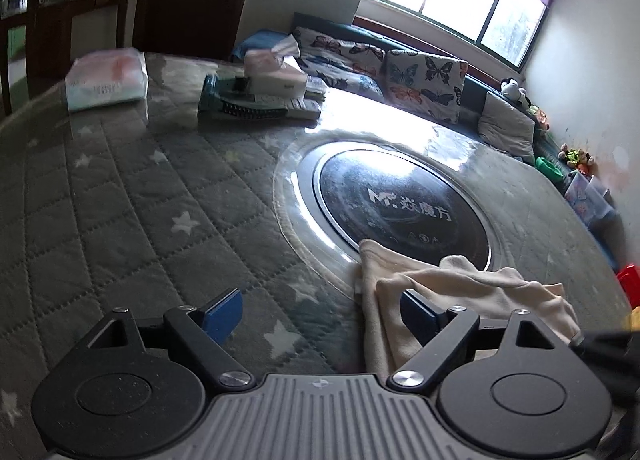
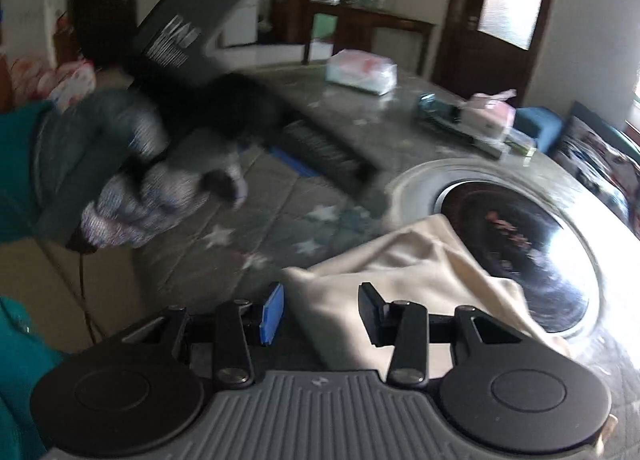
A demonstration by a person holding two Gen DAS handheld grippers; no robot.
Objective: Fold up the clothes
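A cream garment (image 1: 460,292) lies crumpled on the grey quilted table cover, partly over the black round hotplate (image 1: 400,199). My left gripper (image 1: 320,314) is open; its right finger touches the garment's left edge and the left finger is over bare quilt. In the right wrist view the same cream garment (image 2: 400,280) lies just ahead of my right gripper (image 2: 320,314), which is open with the cloth's near fold between its fingers. The left gripper and gloved hand (image 2: 168,163) appear blurred to the left.
A wrapped tissue pack (image 1: 108,77), a tissue box (image 1: 276,71) and dark flat items (image 1: 248,103) sit at the table's far side. A butterfly-pattern sofa (image 1: 400,71) lies beyond. A red stool (image 1: 630,284) stands right of the table.
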